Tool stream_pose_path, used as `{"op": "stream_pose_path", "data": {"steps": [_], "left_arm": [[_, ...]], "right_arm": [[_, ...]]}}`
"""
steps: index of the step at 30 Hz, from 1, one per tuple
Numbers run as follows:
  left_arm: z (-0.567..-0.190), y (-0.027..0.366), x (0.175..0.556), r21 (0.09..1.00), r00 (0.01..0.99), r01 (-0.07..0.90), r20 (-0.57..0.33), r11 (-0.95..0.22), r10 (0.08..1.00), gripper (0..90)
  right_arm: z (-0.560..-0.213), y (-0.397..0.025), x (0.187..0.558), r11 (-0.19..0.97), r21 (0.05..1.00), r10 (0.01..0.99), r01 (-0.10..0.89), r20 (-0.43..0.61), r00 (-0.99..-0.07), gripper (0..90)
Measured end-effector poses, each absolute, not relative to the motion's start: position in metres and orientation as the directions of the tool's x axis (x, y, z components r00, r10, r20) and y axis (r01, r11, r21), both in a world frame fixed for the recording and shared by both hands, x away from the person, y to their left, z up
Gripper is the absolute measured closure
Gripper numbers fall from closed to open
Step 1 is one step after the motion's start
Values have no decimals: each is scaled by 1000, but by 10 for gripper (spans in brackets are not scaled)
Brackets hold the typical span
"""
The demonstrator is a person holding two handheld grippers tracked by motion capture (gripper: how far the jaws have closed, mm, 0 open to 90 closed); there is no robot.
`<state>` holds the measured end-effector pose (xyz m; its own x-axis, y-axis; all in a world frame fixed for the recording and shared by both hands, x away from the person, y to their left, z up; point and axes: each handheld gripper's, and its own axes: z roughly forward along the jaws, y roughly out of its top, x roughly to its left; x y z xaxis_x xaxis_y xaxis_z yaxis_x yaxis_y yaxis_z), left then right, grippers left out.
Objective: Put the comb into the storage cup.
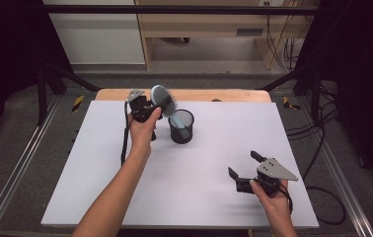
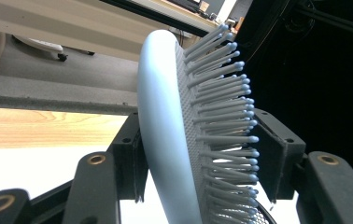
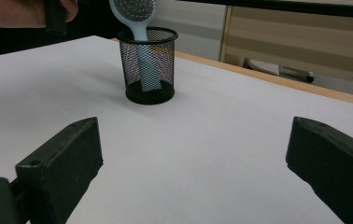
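The left gripper (image 1: 156, 106) is held up over the far part of the tabletop (image 1: 100, 163), left of its middle, with the person's left forearm (image 1: 113, 197) reaching in from the near edge at a slant and the left hand (image 1: 142, 131) wrapped round the gripper's grip. Its fingers (image 2: 130, 158) are closed on the head of a pale blue hairbrush (image 1: 164, 101): in the left gripper view one finger presses the smooth back of the head and the other meets the tips of the bristles, so the head stands on edge between them. The hairbrush is tilted, its head up toward the far edge and its handle running down into a black mesh cup (image 1: 181, 127). In the right gripper view the handle shows through the mesh, leaning against the inside of the cup, its end low in the cup; whether it touches the bottom cannot be told. The cup stands upright on the tabletop just right of the left hand, nearer the far edge than the near one. The right gripper (image 1: 243, 168) sits low near the near right corner of the tabletop, well apart from the cup, gripped from behind by the right hand (image 1: 273, 197), whose wrist comes in over the near edge. It points toward the cup, and its fingers (image 3: 67, 163) are spread wide with nothing between them, only bare tabletop showing in the gap.
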<state>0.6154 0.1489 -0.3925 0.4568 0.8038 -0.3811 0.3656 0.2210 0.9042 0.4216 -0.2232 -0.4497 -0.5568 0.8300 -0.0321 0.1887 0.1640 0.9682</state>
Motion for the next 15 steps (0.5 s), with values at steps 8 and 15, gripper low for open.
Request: {"op": "stream_pose_path", "data": {"steps": [8, 15], "left_arm": [[-393, 147, 615, 912, 460, 357, -359, 201, 812, 421], [-393, 147, 615, 918, 461, 347, -345, 192, 818, 406]], "right_arm": [[-450, -223, 421, 168, 968, 829, 188, -36, -558, 38], [-450, -223, 422, 164, 968, 831, 190, -31, -556, 38]]}}
